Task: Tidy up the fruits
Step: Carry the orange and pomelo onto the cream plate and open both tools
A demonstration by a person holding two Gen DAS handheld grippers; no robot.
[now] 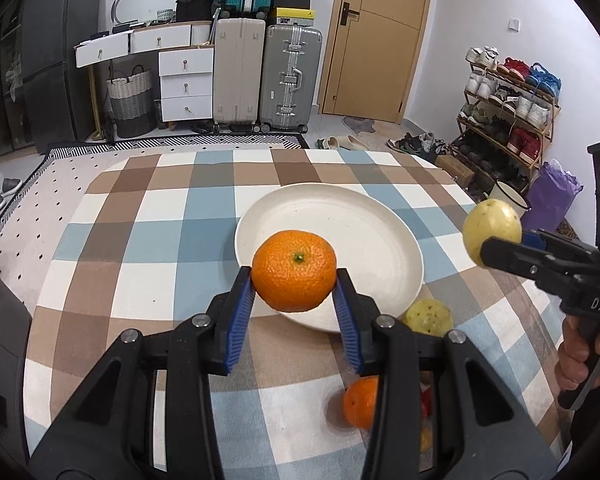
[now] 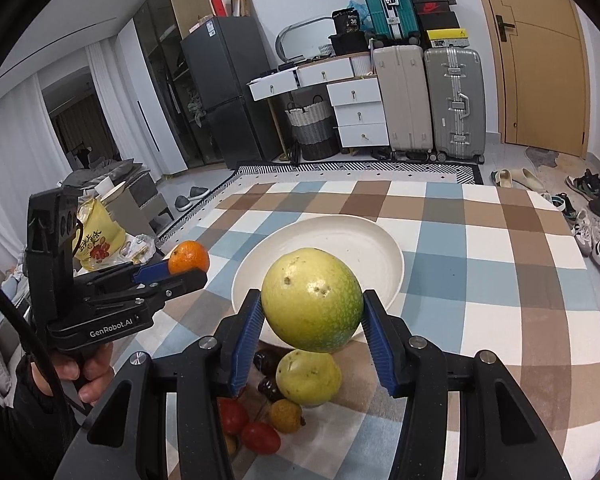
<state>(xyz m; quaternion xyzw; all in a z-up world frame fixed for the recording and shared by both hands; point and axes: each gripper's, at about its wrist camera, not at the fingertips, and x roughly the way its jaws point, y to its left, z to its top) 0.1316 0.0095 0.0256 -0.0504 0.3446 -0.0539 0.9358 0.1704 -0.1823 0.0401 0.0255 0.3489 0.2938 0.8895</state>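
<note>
My left gripper [image 1: 294, 280] is shut on an orange mandarin [image 1: 294, 270], held in the air over the near rim of the white plate [image 1: 340, 216]. My right gripper [image 2: 311, 307] is shut on a yellow-green guava [image 2: 311, 299], also lifted above the plate's [image 2: 340, 236] near edge. Each gripper shows in the other's view: the right one [image 1: 496, 246] with its guava [image 1: 492, 226] at the right, the left one [image 2: 180, 274] with its mandarin [image 2: 188, 262] at the left. On the checked cloth below lie a second guava [image 2: 309, 378], a second mandarin [image 1: 360, 402], red fruits [image 2: 260, 438] and dark ones [image 2: 266, 360].
The plate sits mid-table on a checked cloth [image 1: 160, 240]. A small yellow-brown fruit [image 2: 286, 415] lies among the loose fruit near the front edge. A hand [image 2: 88, 376] holds the left gripper's handle. Suitcases [image 1: 290, 80], drawers and a shoe rack [image 1: 508, 108] stand beyond the table.
</note>
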